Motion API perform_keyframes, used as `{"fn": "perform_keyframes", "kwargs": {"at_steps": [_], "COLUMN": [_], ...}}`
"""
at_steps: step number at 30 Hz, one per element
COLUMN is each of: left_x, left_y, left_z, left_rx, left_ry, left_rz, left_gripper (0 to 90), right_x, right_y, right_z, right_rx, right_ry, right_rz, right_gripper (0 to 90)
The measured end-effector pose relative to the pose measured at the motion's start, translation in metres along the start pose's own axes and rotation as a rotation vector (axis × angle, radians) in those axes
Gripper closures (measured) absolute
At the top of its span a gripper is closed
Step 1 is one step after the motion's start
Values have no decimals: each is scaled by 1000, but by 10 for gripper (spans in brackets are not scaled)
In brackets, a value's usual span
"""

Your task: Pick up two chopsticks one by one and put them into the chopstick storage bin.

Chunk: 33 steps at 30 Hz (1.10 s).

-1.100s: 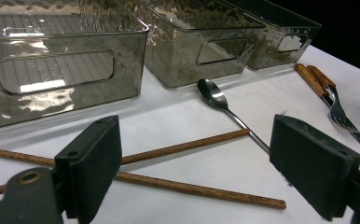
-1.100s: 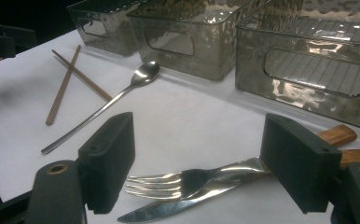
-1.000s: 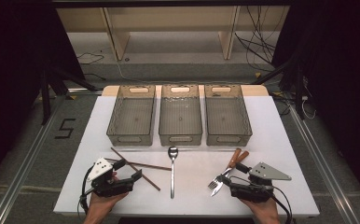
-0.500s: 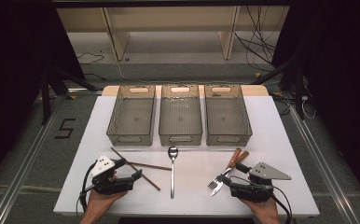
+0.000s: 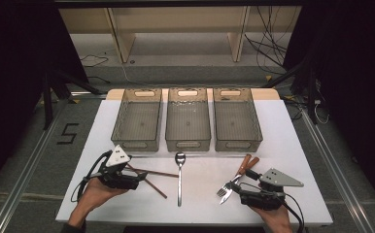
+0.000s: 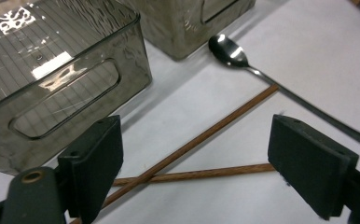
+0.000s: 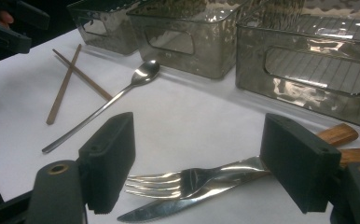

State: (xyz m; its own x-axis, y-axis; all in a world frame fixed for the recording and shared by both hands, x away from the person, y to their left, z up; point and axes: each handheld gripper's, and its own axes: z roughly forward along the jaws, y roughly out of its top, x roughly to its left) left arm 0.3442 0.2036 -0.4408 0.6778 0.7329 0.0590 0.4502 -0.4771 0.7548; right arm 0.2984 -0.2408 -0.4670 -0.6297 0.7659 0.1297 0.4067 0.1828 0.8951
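Observation:
Two brown chopsticks [image 5: 149, 175] lie crossed on the white table [image 5: 292, 141], left of a steel spoon [image 5: 179, 177]. My left gripper [image 5: 138, 181] is at their near-left ends, open. In the left gripper view the chopsticks [image 6: 192, 144] run between its spread jaws, and the left gripper [image 6: 197, 163] holds nothing. A fork [image 5: 226, 188] and a knife [image 5: 244, 167] with wooden handles lie at the right. My right gripper [image 5: 238, 195] is open just behind them. Between the spread jaws of the right gripper [image 7: 199, 163] lie the fork [image 7: 178, 179] and the knife blade [image 7: 164, 210].
Three clear grey bins stand side by side at the back: left [image 5: 138, 120], middle [image 5: 188, 119], right [image 5: 236, 119]. The left bin's handle wall [image 6: 52, 88] is close ahead of the left gripper. The spoon [image 7: 143, 72] and chopsticks [image 7: 64, 86] lie farther off.
My left gripper has moved a little forward along the table towards the crossed chopsticks. The right gripper and the cutlery have stayed where they were.

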Motion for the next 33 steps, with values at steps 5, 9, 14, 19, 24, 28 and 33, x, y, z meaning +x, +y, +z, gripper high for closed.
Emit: {"fn": "perform_keyframes", "kwargs": {"at_steps": [5,9,14,19,24,28,33], "left_x": [7,9,11,13,15,18,16], "left_y": [8,13,22,30,38,42,42], "left_z": [5,11,18,22,28,34,47], "left_rx": [65,114,184,256,318,372,455], "left_ry": [-20,-32,-50,-66,-77,-96,-129], "left_rz": [43,80,122,176,232,281,339], "left_gripper": [185,192,200,216,267,317,367], "right_x": [0,0,0,0,0,-1,-1], "right_y": [0,0,1,1,1,1,1], "right_z": [0,0,-1,-1,-1,-1,-1], "right_rx": [1,3,1,-2,1,4,6], "right_ry": [4,7,12,17,17,18,16], "right_rz": [-1,3,0,1,3,4,6], "right_gripper": [271,271,271,271,270,271,271]}}
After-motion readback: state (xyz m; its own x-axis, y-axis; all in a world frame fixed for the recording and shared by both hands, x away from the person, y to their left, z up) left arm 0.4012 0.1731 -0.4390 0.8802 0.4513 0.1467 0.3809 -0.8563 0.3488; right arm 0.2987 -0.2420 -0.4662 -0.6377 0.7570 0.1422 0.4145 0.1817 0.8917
